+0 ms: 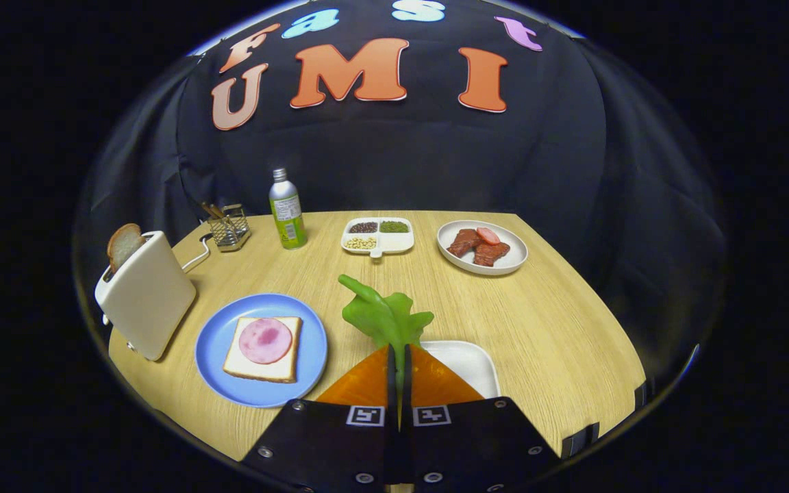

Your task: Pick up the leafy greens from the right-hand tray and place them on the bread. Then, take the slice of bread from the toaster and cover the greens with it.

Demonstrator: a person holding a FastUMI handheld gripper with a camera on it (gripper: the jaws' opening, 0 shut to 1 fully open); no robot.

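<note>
Gripper view shows the gripper [398, 356] clenched on the leafy greens [386, 316], held above the white tray [471, 363], just beside the blue plate [215, 350] carrying bread [244, 366] with ham [266, 340].

The gripper [398, 366], fingers pinched on the green leafy lettuce [384, 316], has bare wooden tabletop [545, 322] ahead. A cream toaster [148, 298] stands beside the round blue plate [216, 356]; bottle, divided dish and meat plate stand well beyond.
</note>
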